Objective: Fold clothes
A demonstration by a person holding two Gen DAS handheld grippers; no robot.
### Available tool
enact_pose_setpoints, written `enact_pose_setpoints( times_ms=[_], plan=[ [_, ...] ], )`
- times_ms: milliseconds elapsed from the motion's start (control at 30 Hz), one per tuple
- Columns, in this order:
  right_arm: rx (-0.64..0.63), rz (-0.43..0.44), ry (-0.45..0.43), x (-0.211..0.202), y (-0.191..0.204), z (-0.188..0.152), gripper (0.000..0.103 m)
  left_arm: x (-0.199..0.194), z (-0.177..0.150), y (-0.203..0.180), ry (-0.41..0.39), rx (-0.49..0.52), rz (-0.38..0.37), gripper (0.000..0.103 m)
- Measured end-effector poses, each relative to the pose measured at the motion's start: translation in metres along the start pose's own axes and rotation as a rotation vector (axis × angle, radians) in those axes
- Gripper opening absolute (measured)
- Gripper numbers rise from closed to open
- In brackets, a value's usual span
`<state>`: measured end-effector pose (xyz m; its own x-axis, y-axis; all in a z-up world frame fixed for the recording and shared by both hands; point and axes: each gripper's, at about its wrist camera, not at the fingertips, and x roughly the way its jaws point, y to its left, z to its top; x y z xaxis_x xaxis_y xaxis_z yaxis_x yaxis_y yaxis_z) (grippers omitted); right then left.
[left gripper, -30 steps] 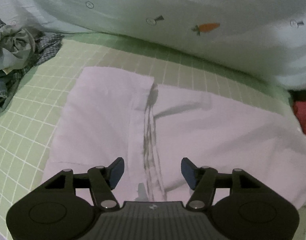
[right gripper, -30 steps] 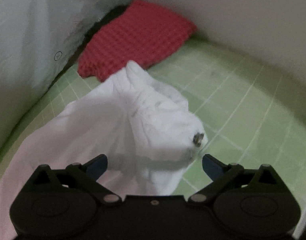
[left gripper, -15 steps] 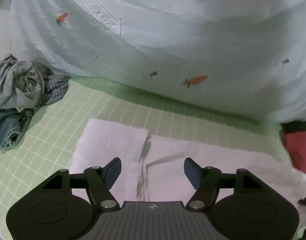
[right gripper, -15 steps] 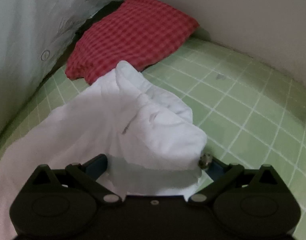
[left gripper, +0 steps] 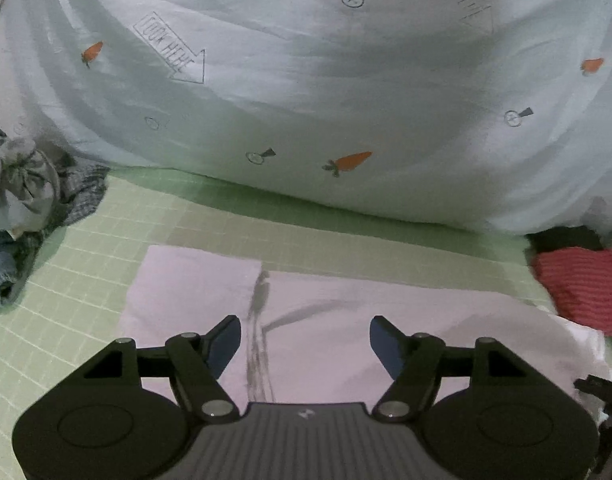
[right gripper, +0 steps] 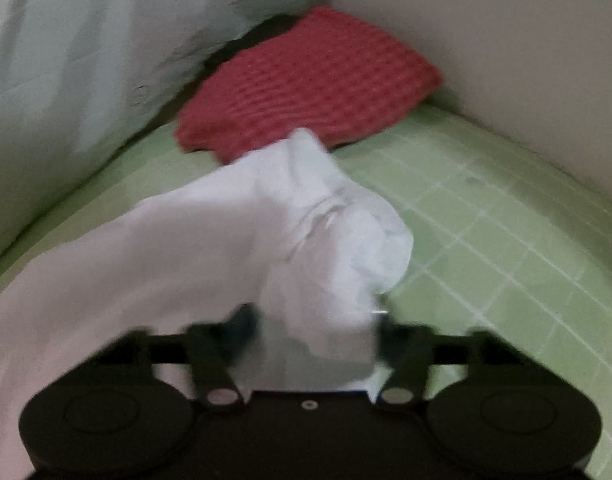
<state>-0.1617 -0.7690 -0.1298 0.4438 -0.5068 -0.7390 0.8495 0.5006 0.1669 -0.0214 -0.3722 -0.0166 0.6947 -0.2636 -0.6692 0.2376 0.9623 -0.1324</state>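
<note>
1. Since a second ago, right gripper (right gripper: 312, 330) jaws are closing around the white garment's (right gripper: 209, 248) bunched end, beside the red cushion (right gripper: 310, 80).
2. Left gripper (left gripper: 305, 340) hovers open, empty, above the garment's flat middle, farther from that cushion.
3. Best to catch all layers before lifting.

"LOOK HERE" is read inside an arrow printed on the pale duvet (left gripper: 306, 92), far beyond and left of the jaws; other print illegible.

The sheet (left gripper: 117, 216) is pale green with a white grid. The garment (left gripper: 346, 320) is white. The duvet (left gripper: 306, 80) is pale blue with orange carrots. The pillow (right gripper: 306, 84) is red-checked. The gripper pads (left gripper: 386, 344) are blue.
</note>
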Motion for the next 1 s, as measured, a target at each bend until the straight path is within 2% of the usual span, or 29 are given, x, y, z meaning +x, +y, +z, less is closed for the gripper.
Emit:
enact_pose_setpoints(
  times_ms=[67,167,367,467,667,733,833,933,1000],
  plan=[
    [-0.023,-0.001,0.007,-0.003,0.004,0.004,0.026,-0.003,-0.007,0.009,0.01,-0.034,0.007,0.072],
    [-0.053,0.003,-0.022,-0.017,0.007,0.009,0.017,-0.011,-0.017,0.026,0.028,-0.093,0.019,0.072],
    [-0.179,0.047,-0.184,-0.08,0.049,0.017,0.016,-0.03,-0.029,0.068,0.048,-0.123,0.047,0.072],
    [-0.246,0.095,-0.256,-0.113,0.089,0.012,0.016,-0.033,-0.027,0.088,0.052,-0.137,0.044,0.072],
    [-0.403,0.225,-0.322,-0.161,0.184,-0.031,0.016,-0.034,-0.018,0.121,0.045,-0.107,0.044,0.072],
    [-0.442,0.253,-0.303,-0.164,0.211,-0.053,0.016,-0.033,-0.015,0.132,0.044,-0.099,0.041,0.072],
    [-0.451,0.267,-0.201,-0.147,0.241,-0.092,0.018,-0.03,-0.012,0.145,0.043,-0.094,0.04,0.072],
    [-0.51,0.216,-0.032,-0.113,0.257,-0.135,0.02,-0.028,-0.01,0.157,0.041,-0.089,0.037,0.072],
    [-0.608,0.182,-0.016,-0.104,0.262,-0.155,0.021,-0.025,-0.01,0.162,0.045,-0.09,0.037,0.072]
  ],
)
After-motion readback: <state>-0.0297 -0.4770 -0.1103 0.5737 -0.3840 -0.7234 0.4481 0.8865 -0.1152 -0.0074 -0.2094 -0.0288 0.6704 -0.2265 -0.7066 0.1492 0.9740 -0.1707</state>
